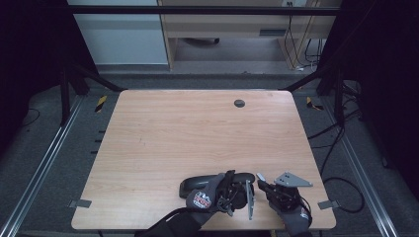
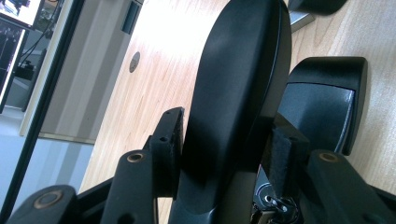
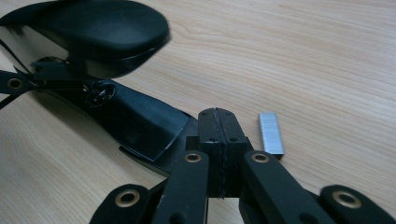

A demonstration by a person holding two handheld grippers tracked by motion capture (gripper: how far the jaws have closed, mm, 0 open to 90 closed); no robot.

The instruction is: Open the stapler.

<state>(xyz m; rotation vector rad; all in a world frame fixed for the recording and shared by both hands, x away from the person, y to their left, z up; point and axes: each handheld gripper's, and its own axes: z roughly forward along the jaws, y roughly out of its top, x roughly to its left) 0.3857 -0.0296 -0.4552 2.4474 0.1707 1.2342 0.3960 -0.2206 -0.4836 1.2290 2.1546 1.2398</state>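
Observation:
A black stapler (image 1: 207,183) lies near the table's front edge, its top arm (image 3: 93,32) swung up off the base (image 3: 140,126). My left gripper (image 2: 226,140) is shut on that top arm (image 2: 238,88), one pad on each side, and the base (image 2: 322,112) sits behind it. In the high view the left gripper (image 1: 231,181) sits at the stapler's right end. My right gripper (image 3: 218,126) is shut with nothing between its jaws, its tip just right of the base. A short strip of staples (image 3: 271,132) lies on the wood beside that tip. The right gripper (image 1: 262,183) is just right of the stapler.
The wooden table (image 1: 197,133) has a round cable hole (image 1: 239,103) at the back. Metal clips sit at its front corners (image 1: 79,203) (image 1: 330,203). The front edge runs close under both hands. Cables lie on the floor at the right (image 1: 341,182).

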